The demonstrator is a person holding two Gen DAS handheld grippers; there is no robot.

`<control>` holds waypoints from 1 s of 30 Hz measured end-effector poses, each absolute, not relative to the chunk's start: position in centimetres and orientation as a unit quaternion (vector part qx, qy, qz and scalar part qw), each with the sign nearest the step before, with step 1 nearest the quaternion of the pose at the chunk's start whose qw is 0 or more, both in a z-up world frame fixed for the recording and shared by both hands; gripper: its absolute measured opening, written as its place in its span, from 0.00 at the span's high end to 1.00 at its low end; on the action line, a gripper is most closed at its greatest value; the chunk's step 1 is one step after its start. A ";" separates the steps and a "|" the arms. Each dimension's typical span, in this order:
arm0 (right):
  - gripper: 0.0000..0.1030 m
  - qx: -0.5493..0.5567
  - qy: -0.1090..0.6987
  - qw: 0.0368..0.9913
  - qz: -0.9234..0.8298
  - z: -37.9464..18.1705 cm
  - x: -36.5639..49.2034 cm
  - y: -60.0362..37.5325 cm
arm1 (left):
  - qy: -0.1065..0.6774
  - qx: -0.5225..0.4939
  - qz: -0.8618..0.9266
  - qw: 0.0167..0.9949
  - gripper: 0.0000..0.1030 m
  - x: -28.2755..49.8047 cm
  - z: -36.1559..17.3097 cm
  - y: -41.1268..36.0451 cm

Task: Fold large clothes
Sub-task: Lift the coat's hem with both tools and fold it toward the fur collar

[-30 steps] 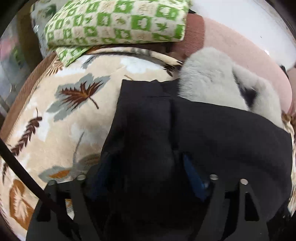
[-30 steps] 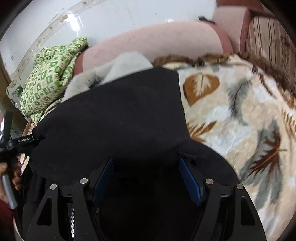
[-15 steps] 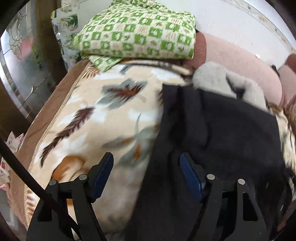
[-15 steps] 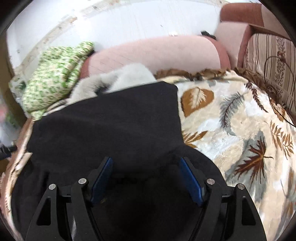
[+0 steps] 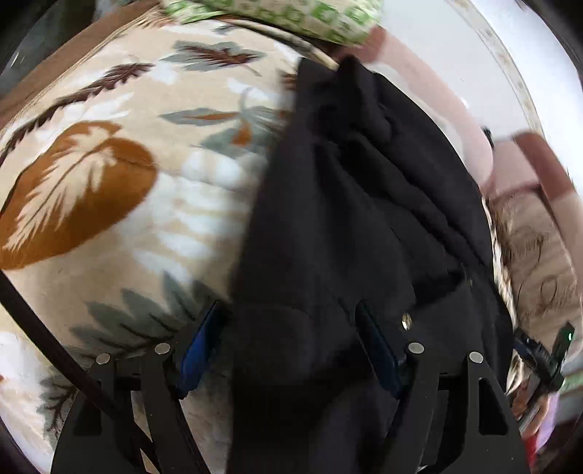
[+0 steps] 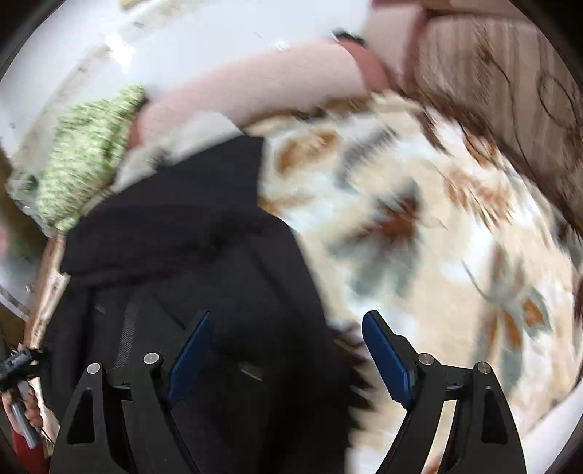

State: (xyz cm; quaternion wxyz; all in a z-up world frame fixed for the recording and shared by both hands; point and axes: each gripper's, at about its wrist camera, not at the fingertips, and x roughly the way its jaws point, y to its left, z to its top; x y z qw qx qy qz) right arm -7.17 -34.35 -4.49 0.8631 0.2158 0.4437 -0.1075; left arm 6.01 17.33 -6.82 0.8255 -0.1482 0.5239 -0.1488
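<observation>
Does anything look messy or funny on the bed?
The black garment looks rumpled: it lies bunched in wrinkly folds on the leaf-print blanket, not flat or neatly folded. Nothing looks spilled or torn.

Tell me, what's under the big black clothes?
The leaf-patterned blanket lies under the black garment and spreads out on both sides. Whatever else lies beneath the dark cloth is covered, so it cannot be seen.

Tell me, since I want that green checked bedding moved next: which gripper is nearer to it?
Left. The left gripper sits on the black garment's side toward the green checked bedding; the right gripper is over its opposite edge.
</observation>
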 end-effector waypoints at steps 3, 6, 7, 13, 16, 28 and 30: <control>0.14 0.298 0.463 0.832 -0.067 -7.1 -8.1 -36.4 | 0.523 -0.124 -0.181 0.824 0.28 5.2 -6.5 15.7; 0.13 0.357 0.474 0.804 -0.035 -9.5 -7.8 -36.6 | 0.527 -0.121 -0.194 0.819 0.28 4.8 -6.8 15.2; 0.12 0.360 0.473 0.804 -0.027 -9.8 -7.8 -36.3 | 0.529 -0.123 -0.201 0.815 0.28 4.7 -7.0 14.9; 0.10 0.302 0.498 0.813 0.024 -9.3 -8.4 -31.9 | 0.526 -0.116 -0.226 0.812 0.28 3.7 -7.1 14.4; 0.10 0.226 0.507 0.832 0.006 -8.8 -8.6 -29.2 | 0.523 -0.114 -0.210 0.818 0.29 3.6 -7.2 14.0; 0.87 0.295 0.412 0.862 0.031 -2.5 -11.6 -29.2 | 0.474 -0.156 -0.133 0.857 0.89 -1.6 -2.1 15.5; 0.87 0.304 0.404 0.861 0.052 -1.4 -11.8 -29.0 | 0.470 -0.154 -0.131 0.859 0.89 -2.7 -1.5 15.4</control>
